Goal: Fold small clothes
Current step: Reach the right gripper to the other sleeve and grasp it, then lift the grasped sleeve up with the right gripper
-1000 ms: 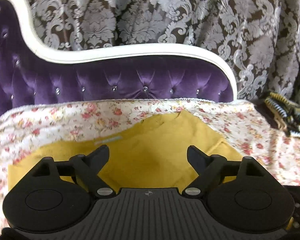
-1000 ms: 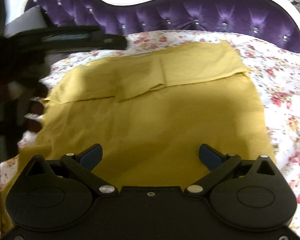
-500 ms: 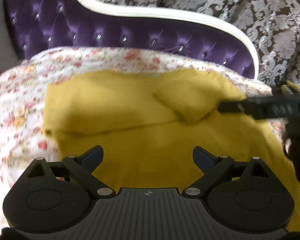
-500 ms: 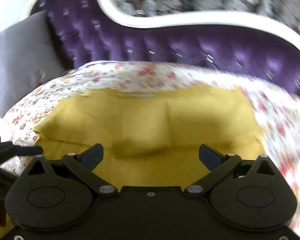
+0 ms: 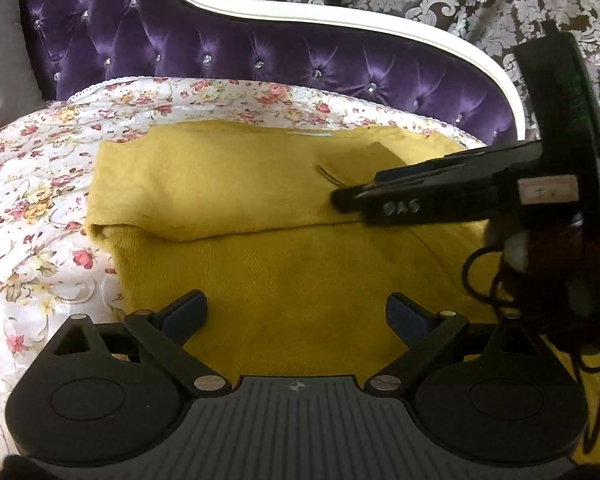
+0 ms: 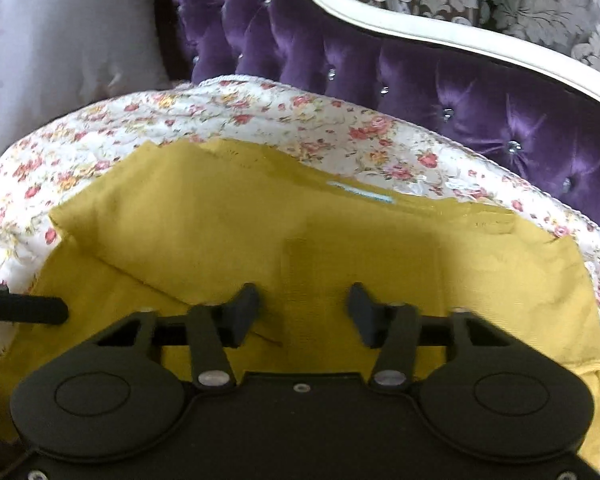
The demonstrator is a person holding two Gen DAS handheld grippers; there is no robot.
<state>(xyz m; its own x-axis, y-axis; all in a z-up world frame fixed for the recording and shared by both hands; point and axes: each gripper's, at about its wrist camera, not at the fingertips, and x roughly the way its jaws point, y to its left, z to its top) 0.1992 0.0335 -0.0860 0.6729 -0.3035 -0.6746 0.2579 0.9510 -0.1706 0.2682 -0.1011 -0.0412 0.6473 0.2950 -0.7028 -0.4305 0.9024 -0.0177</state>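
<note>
Garment (image 5: 284,264), mustard yellow, lies flat on floral bedspread (image 5: 40,184); spread shows bare from 9 to 12 o'clock. Left gripper (image 5: 296,312): jaws wide, holding nothing, above the near hem. Right gripper (image 6: 304,312): jaws part-open, astride a folded sleeve cuff (image 6: 300,256), grip undetermined.

The yellow garment (image 5: 308,272) runs under the left gripper's (image 5: 296,316) body, its near hem hidden. Right of that gripper, the hand on the right gripper (image 5: 340,200) is cut off.
</note>
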